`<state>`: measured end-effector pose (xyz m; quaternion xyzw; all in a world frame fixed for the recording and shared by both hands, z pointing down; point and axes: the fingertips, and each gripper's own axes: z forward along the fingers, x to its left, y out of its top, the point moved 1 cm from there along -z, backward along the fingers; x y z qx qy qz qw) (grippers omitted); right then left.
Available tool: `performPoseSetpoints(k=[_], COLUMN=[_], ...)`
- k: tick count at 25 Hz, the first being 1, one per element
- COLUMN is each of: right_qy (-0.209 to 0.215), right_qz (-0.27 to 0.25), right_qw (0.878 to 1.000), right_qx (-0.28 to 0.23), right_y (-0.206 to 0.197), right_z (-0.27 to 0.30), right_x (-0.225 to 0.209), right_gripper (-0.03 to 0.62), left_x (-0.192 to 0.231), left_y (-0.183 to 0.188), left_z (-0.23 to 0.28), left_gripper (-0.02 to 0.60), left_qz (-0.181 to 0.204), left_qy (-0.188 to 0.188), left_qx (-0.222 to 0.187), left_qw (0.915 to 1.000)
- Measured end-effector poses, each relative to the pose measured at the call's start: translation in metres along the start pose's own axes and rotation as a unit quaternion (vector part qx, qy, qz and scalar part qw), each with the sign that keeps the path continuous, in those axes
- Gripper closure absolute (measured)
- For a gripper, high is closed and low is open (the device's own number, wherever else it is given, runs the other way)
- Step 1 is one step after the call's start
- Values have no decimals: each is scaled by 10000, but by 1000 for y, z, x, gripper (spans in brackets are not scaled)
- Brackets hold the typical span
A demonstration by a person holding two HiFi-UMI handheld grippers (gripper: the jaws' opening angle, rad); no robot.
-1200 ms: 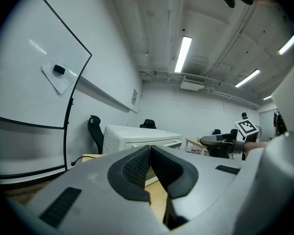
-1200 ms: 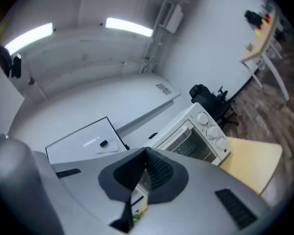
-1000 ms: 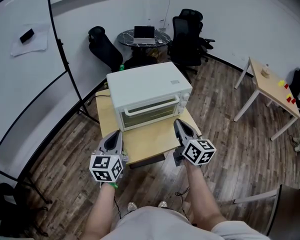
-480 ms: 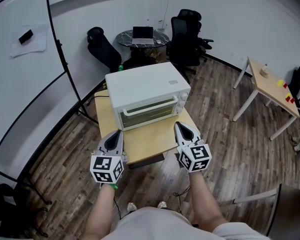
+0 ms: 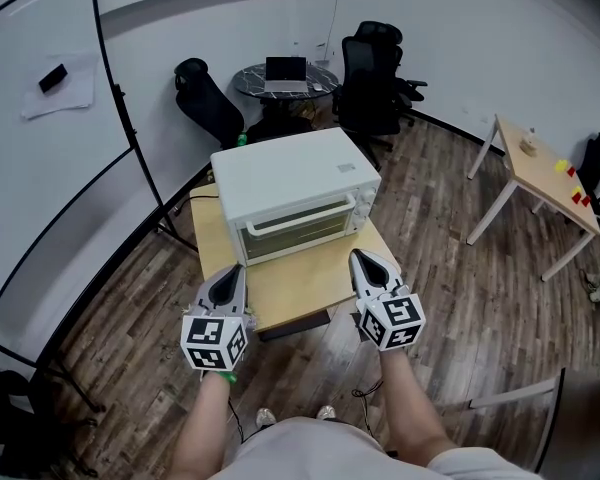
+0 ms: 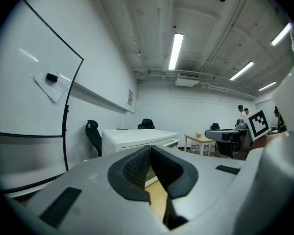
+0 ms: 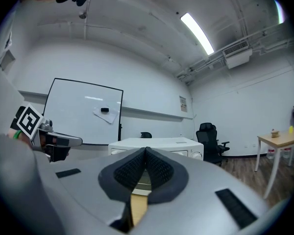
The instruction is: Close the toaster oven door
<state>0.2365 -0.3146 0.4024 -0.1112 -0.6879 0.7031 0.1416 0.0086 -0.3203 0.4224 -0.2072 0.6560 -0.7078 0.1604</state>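
A white toaster oven [image 5: 292, 190] stands on a small wooden table [image 5: 290, 280], its glass door [image 5: 298, 226] upright against the front, with the handle along the top edge. My left gripper [image 5: 230, 274] hovers over the table's front left, shut with nothing in it. Over the front right, my right gripper [image 5: 364, 260] is also shut and empty. Both point at the oven and stand short of it. In the left gripper view the oven [image 6: 137, 137] shows beyond the closed pads [image 6: 137, 166]. The right gripper view has the oven [image 7: 159, 145] behind the closed pads [image 7: 159, 170].
Black office chairs [image 5: 380, 68] and a round table with a laptop [image 5: 287, 71] stand behind the oven. A whiteboard [image 5: 40, 128] on a black stand lines the left wall. A light wooden desk [image 5: 545, 180] is at the right. The floor is wood.
The right gripper has drawn back slightly toward me and turned a little. The left gripper and the oven have stayed where they were.
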Motion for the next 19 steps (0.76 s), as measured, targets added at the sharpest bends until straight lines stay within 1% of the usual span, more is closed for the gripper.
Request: performPoseSetpoints(k=[5,19], right_qy=[33,27], right_qz=[74,45], right_qw=[10000,10000], right_qx=[-58,-85], right_y=[5,11], right_z=[-4,-3], right_x=[-1,2], right_gripper=[428,428], left_x=[-3,-3], left_y=[0,4], left_z=[0,1], left_gripper=[568,568], left_qz=[-35,-89], left_qy=[-10,-25], left_qx=[-2,-37], left_qw=[10000,10000])
